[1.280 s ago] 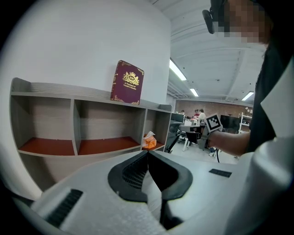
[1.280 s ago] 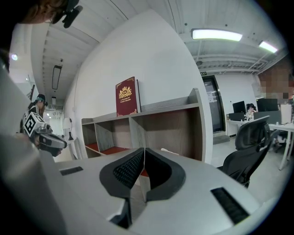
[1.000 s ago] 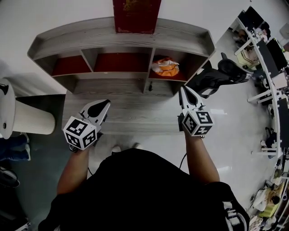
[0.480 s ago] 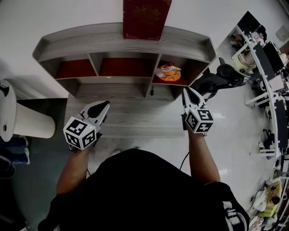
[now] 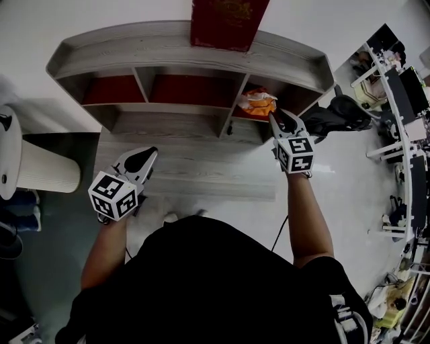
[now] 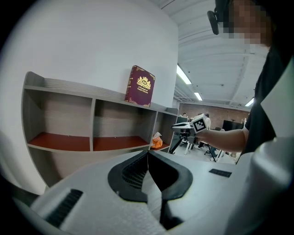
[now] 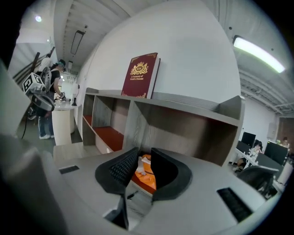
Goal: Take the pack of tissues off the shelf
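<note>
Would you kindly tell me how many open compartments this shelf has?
3: the left compartment and the middle compartment show only red floor; the right compartment holds the orange pack of tissues. Their deepest corners are partly hidden.

A grey wood-grain shelf unit (image 5: 181, 54), divided into three compartments with red-brown floors, is set against a plain white wall (image 5: 101, 17) ahead of the left gripper (image 5: 143, 156) and the right gripper (image 5: 283, 121). A white cylindrical stand (image 5: 40, 176) is seen left of the left gripper, on a darker patch of floor (image 5: 60, 222). Right of the right gripper, a black office chair (image 5: 339, 114) is placed on glossy white floor (image 5: 349, 188), and desks (image 5: 406, 87) with monitors are lined up beyond it. Long ceiling lights (image 7: 257, 53) are lit overhead.
</note>
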The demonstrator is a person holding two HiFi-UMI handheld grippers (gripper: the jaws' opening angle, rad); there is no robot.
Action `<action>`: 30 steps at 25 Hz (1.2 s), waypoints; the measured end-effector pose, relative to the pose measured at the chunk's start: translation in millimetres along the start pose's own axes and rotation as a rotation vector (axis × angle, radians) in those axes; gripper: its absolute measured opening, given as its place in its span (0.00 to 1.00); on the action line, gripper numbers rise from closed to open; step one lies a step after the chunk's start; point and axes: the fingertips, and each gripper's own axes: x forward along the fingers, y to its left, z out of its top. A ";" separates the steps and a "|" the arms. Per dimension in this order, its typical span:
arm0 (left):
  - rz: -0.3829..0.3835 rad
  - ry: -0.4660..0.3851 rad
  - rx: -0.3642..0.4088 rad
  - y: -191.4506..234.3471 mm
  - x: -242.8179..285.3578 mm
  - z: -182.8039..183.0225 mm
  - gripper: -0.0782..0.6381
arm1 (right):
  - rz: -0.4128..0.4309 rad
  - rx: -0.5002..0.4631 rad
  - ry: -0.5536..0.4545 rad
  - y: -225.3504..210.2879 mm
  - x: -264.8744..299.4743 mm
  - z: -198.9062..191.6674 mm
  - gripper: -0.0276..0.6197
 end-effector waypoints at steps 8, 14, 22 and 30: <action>0.005 -0.001 -0.065 7.0 9.0 -5.9 0.13 | 0.082 -0.163 0.116 -7.2 49.2 -24.3 0.27; 0.026 0.002 -0.072 9.8 9.7 -8.9 0.13 | 0.136 -0.295 0.204 -11.6 74.0 -41.3 0.29; 0.074 0.008 -0.119 20.2 -1.7 -20.5 0.13 | 0.158 -0.466 0.344 -12.8 107.4 -74.0 0.31; 0.113 -0.004 -0.174 26.4 -14.8 -29.7 0.13 | 0.219 -0.647 0.461 -8.8 130.8 -95.5 0.34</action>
